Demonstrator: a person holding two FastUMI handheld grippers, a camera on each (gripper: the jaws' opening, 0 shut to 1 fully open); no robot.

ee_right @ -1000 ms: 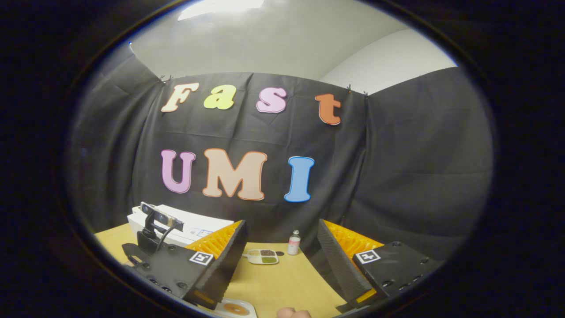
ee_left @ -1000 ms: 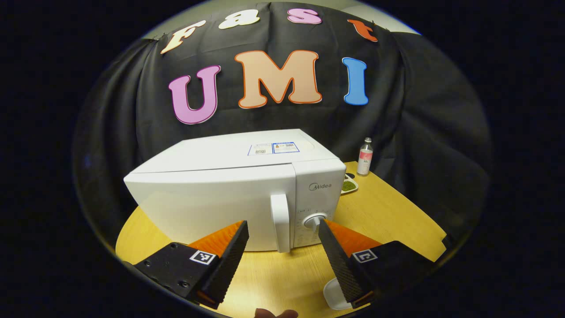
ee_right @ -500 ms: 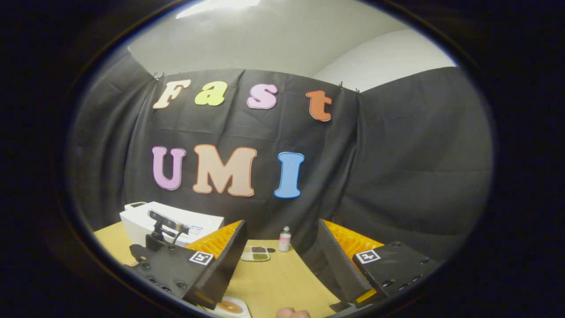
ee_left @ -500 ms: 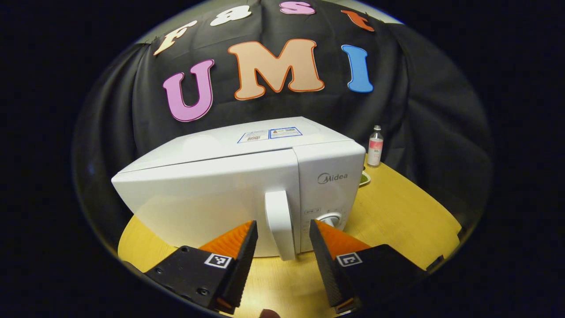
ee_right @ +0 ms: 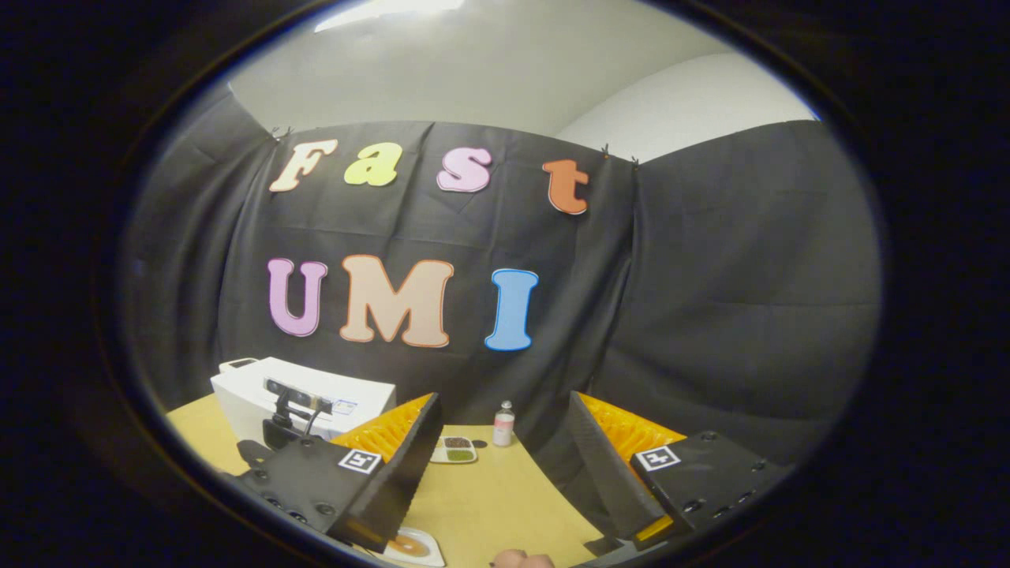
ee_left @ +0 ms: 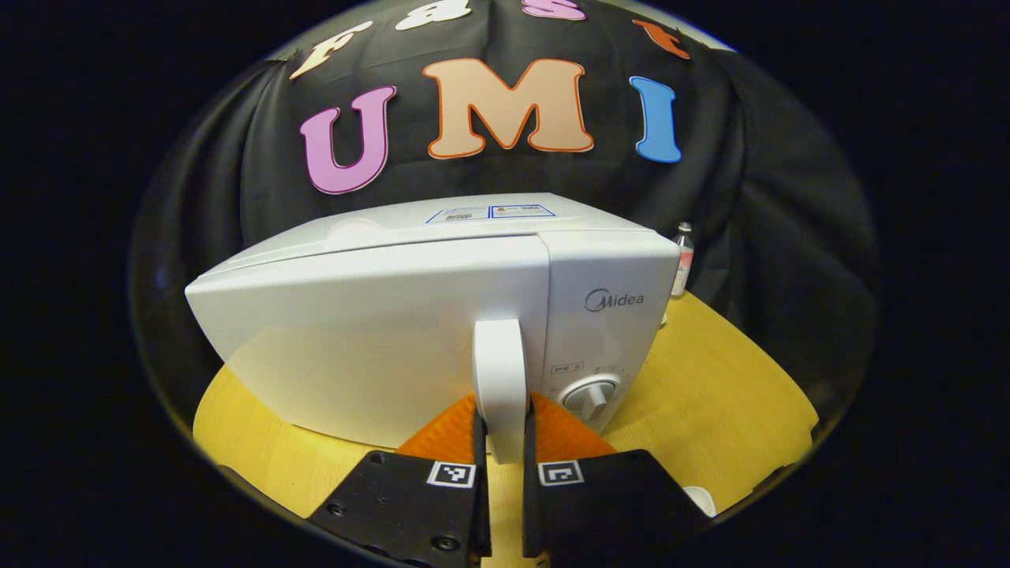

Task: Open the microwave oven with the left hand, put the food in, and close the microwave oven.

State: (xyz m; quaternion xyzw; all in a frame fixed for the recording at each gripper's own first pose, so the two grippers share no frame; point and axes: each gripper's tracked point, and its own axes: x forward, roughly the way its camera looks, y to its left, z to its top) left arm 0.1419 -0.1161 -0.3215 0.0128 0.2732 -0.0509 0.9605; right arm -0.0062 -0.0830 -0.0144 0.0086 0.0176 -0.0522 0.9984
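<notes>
Left gripper [ee_left: 502,442]: jaws narrow, both fingers pressing on the lower end of the door handle [ee_left: 500,379], one finger on each flank. The handle is standing upright at the right edge of the door [ee_left: 371,339], which is lying flush with the microwave [ee_left: 442,315], so it reads as not yet opened.

Step in hand, judged: pulling the door open. The hinge is probably on the far side from the handle, at 9 o'clock of the door, so the pull is best following an arc swinging toward 9 o'clock, not a straight tug. Holding so low, the fingers risk sliding off the handle's end; a firm clamp and a slow pull suit best. The oven itself may drag across the table [ee_left: 710,379].

Control dial [ee_left: 590,392]: sitting just beside the handle at 3 o'clock; worth avoiding.

Right gripper [ee_right: 501,465]: jaws standing wide, holding nothing, hanging above the table.

Food plate [ee_right: 414,546]: lying at 6 o'clock beneath the right gripper's near finger, waiting.

Divided dish [ee_right: 454,450] and small bottle [ee_right: 503,424]: standing far back at 12 o'clock.
</notes>
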